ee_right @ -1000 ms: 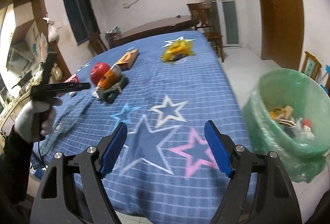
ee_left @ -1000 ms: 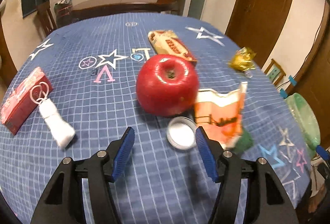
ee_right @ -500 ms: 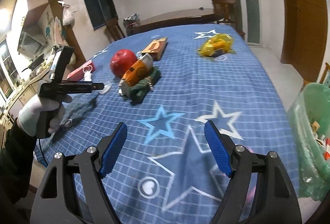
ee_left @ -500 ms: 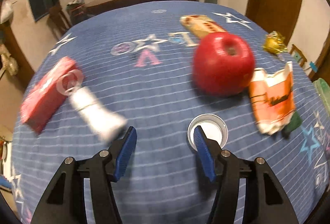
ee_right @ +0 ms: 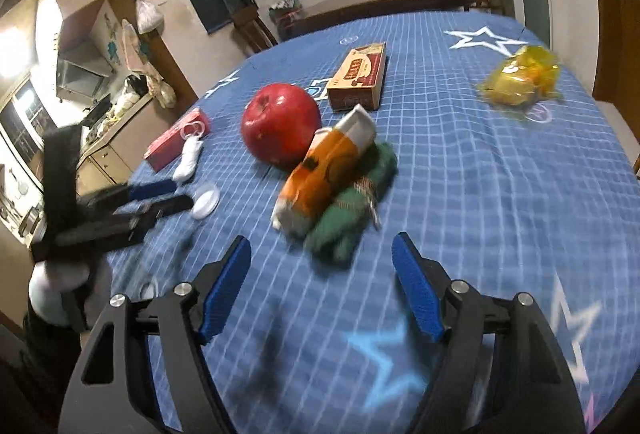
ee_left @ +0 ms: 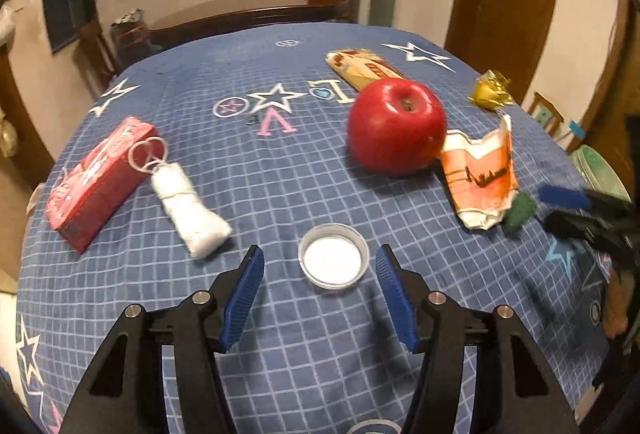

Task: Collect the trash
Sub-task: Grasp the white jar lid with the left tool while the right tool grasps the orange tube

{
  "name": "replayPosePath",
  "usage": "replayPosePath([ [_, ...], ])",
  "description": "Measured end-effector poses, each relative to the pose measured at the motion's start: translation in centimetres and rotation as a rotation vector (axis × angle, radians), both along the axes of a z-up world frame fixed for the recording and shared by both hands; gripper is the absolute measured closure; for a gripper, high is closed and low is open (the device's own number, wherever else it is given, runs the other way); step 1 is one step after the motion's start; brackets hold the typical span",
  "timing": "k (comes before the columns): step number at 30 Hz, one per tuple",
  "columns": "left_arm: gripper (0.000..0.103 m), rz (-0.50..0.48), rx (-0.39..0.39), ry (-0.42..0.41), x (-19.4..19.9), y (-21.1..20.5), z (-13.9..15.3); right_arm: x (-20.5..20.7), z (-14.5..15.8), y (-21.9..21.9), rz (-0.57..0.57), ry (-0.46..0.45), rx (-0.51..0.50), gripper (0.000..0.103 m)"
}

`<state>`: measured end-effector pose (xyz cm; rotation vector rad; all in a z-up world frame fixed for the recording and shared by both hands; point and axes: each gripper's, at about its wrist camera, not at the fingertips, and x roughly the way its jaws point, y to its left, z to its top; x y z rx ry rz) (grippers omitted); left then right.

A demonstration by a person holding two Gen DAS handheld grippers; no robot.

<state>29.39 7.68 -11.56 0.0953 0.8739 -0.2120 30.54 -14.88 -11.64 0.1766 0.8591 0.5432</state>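
Right wrist view now shows the tabletop [ee_right: 480, 174] instead of the bin; the right claw [ee_right: 322, 276], empty and closing, nears the orange wrapper [ee_right: 320, 174]. The left claw [ee_left: 320, 288], open, has lined up behind the cap [ee_left: 333, 261].

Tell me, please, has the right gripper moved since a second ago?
Yes. The right gripper has swung from the table edge by the green bin toward the crushed orange carton, jaws closing with nothing between them.
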Motion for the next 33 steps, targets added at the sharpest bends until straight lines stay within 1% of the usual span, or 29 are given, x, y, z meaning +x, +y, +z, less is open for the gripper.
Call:
replayPosePath([
  [4, 0.043, -0.019, 0.023, 0.028, 0.8, -0.5, -1.1, 2.1, -1.0, 0.9, -0.002, 0.046, -0.037, 0.047],
  [7, 0.043, -0.035, 0.033, 0.036, 1.3, -1.0, -1.7, 2.3, -1.2, 1.2, 0.004, 0.046, -0.041, 0.050],
  [9, 0.043, -0.040, 0.049, 0.032, 1.4, -1.5, -2.0, 2.1, -1.1, 1.4, 0.020, 0.044, -0.040, 0.061],
  [10, 0.044, -0.040, 0.057, 0.027, 1.5, -1.7, -2.1, 1.8, -1.1, 1.5, 0.022, 0.041, -0.049, 0.064],
  [12, 0.053, -0.050, 0.053, 0.025, 1.4, -2.0, -2.1, 1.4, -0.9, 1.9, 0.018, 0.029, -0.072, 0.074],
  [14, 0.061, -0.048, 0.063, 0.016, 1.3, -2.4, -2.1, 0.9, -0.9, 1.7, 0.008, 0.018, -0.082, 0.078],
  [15, 0.061, -0.048, 0.067, 0.011, 1.2, -2.6, -2.1, 0.4, -0.8, 1.4, 0.001, 0.011, -0.085, 0.079],
  [17, 0.061, -0.042, 0.081, -0.004, 0.7, -3.0, -2.2, -0.6, -0.8, 1.1, -0.002, 0.000, -0.093, 0.080],
  [19, 0.061, -0.043, 0.076, -0.010, 0.2, -3.3, -2.2, -1.5, -0.7, 1.0, 0.007, -0.004, -0.097, 0.081],
  [24, 0.061, -0.057, 0.058, -0.020, -1.5, -3.5, -2.0, -5.6, -0.5, 0.7, 0.050, -0.028, -0.156, 0.081],
  [26, 0.061, -0.058, 0.052, -0.017, -2.1, -3.4, -2.0, -6.7, -0.6, 0.2, 0.048, -0.034, -0.179, 0.080],
  [28, 0.061, -0.055, 0.044, -0.012, -2.5, -3.2, -2.0, -7.4, -0.9, -0.9, -0.001, -0.044, -0.208, 0.075],
  [29, 0.061, -0.055, 0.037, -0.006, -2.6, -3.0, -2.1, -7.4, -0.8, -1.6, -0.025, -0.050, -0.205, 0.063],
  [30, 0.061, -0.053, 0.032, 0.000, -2.6, -3.0, -2.3, -7.7, -0.5, -2.2, -0.059, -0.066, -0.202, 0.058],
  [33, 0.061, -0.054, 0.025, -0.001, -2.9, -3.0, -2.2, -8.4, 0.9, -2.5, -0.081, -0.118, -0.176, 0.058],
])
